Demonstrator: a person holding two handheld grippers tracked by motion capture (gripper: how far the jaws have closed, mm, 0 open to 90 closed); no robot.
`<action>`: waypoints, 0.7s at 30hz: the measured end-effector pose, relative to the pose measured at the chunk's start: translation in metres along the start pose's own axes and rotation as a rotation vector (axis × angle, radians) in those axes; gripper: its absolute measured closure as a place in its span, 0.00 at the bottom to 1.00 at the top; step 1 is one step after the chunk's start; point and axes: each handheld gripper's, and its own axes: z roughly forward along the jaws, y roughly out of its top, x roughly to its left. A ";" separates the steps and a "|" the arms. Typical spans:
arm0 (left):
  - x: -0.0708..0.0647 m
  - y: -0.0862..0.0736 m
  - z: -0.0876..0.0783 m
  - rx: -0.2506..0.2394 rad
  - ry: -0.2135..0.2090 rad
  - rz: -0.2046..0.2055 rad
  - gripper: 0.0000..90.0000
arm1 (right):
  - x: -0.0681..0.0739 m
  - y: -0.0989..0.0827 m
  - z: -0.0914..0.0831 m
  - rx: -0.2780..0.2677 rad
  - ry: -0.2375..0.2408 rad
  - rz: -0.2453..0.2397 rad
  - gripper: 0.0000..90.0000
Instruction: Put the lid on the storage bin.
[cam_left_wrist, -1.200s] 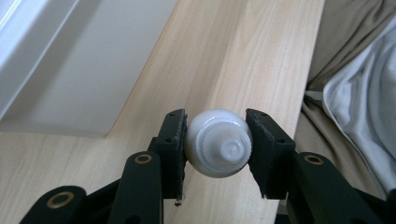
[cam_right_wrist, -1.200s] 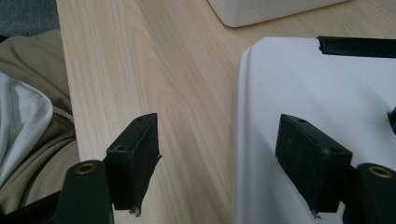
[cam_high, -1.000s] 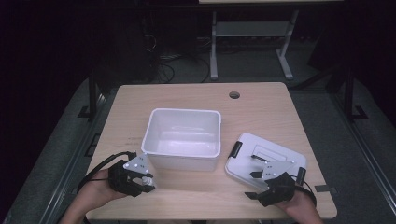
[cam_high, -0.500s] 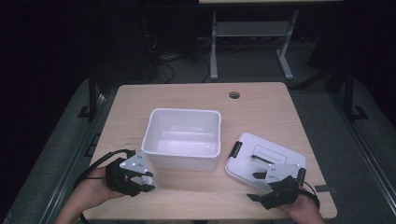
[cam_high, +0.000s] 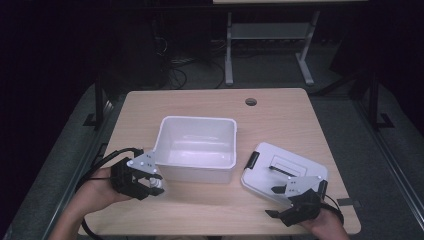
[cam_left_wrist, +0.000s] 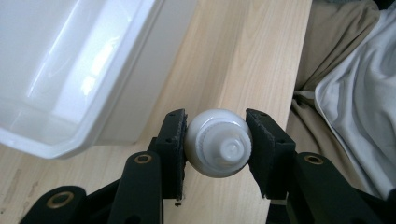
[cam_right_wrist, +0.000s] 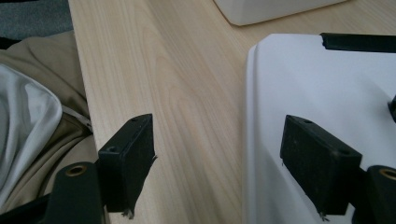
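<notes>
By the desk's near-left edge, beside the white bin, the left gripper clamps a small white bottle: light, rigid, probably slippery; grip its round belly. The right gripper gapes, empty, over the lid's corner.

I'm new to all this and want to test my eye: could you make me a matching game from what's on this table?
Things:
1. white bottle
2. white bin
3. white lid
4. right hand-held gripper

States:
A. lying flat on the table
B. jaws apart, nothing between them
C. clamped in the left hand-held gripper
D. open-topped

Pairs: 1-C, 2-D, 3-A, 4-B
</notes>
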 end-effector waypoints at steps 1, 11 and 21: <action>0.001 0.001 -0.001 -0.002 -0.003 -0.002 0.67 | 0.001 0.000 0.000 0.003 0.003 0.002 0.28; 0.013 0.013 -0.018 -0.007 0.017 -0.003 0.67 | 0.003 0.001 0.000 -0.002 0.003 -0.010 0.28; 0.032 0.029 -0.033 -0.023 0.042 -0.017 0.67 | 0.002 0.002 0.000 0.003 -0.009 -0.008 0.27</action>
